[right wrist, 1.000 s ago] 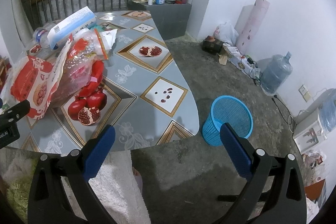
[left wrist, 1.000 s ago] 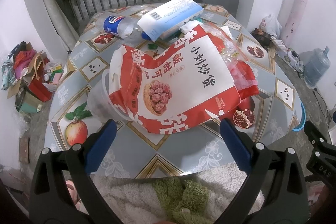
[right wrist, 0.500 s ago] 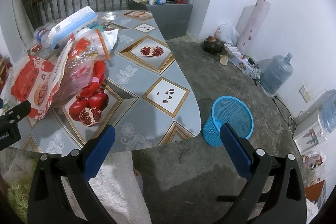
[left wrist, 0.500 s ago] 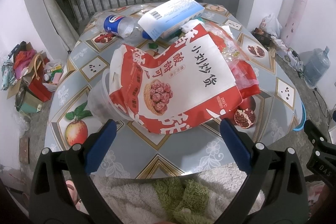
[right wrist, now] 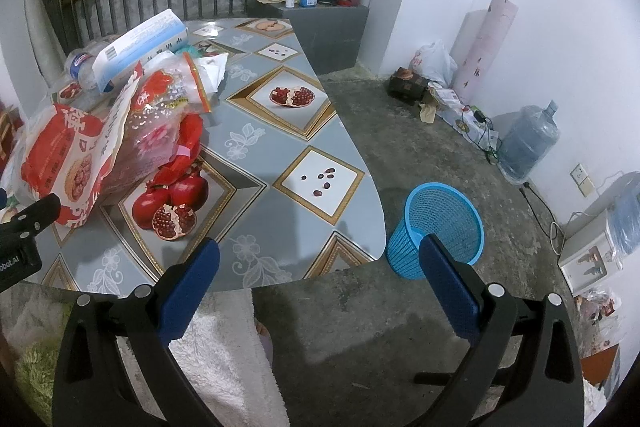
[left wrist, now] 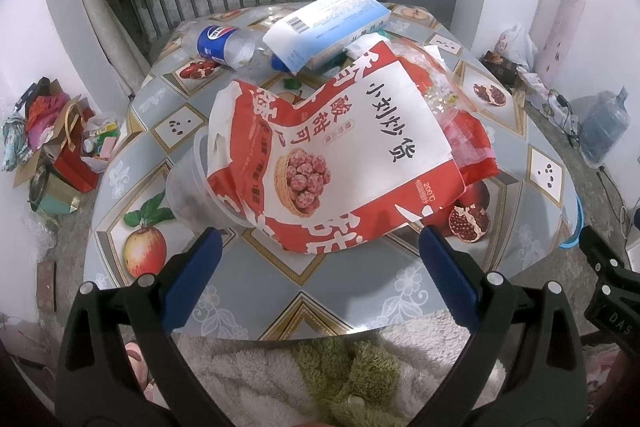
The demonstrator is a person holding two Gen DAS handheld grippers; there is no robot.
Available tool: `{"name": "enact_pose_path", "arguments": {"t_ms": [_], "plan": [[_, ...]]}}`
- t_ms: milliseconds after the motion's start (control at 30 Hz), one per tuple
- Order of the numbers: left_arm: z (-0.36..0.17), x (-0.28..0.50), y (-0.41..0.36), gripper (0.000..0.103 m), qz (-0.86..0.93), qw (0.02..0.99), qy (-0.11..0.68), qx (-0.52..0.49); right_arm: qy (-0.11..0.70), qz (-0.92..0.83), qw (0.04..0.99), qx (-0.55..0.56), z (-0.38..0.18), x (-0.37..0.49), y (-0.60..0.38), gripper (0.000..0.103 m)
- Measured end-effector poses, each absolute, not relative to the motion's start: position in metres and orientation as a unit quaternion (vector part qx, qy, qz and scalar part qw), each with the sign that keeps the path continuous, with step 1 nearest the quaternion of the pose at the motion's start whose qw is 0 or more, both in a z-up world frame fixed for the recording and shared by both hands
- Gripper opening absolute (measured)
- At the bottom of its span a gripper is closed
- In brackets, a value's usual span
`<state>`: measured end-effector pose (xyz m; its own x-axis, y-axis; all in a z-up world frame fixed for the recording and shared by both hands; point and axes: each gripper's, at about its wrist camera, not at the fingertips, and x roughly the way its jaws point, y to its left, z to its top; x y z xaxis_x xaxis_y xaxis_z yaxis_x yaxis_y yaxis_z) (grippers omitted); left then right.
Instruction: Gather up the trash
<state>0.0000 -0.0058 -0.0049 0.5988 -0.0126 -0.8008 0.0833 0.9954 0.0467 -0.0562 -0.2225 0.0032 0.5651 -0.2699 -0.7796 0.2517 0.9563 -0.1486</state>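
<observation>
Hardly anything had moved since the earlier frames; both grippers hung empty.

Left gripper (left wrist: 318, 259) gaped just short of the snack bag (left wrist: 336, 151) on the table (left wrist: 248, 279); right gripper (right wrist: 318, 261) gaped toward the basket (right wrist: 442, 227). Pinching the bag's near edge looked best.

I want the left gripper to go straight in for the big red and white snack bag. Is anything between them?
Nothing visible. The left gripper is open, facing the snack bag across bare table. A clear plastic tub lies under the bag's left edge, off to the side.
</observation>
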Motion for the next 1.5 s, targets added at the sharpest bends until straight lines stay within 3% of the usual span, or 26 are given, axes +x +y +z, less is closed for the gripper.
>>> {"name": "enact_pose_path", "arguments": {"t_ms": [1000,1500], "plan": [[-0.012,0.003,0.005,0.094,-0.039,0.896,0.442,0.029,0.432,-0.144,0.89,0.011,0.004,-0.049,-0.223,0.097],[0.005,0.035,0.109,0.094,-0.042,0.921,0.387,0.018,0.362,0.019,0.927,0.097,0.018,-0.026,-0.188,0.097]]}}
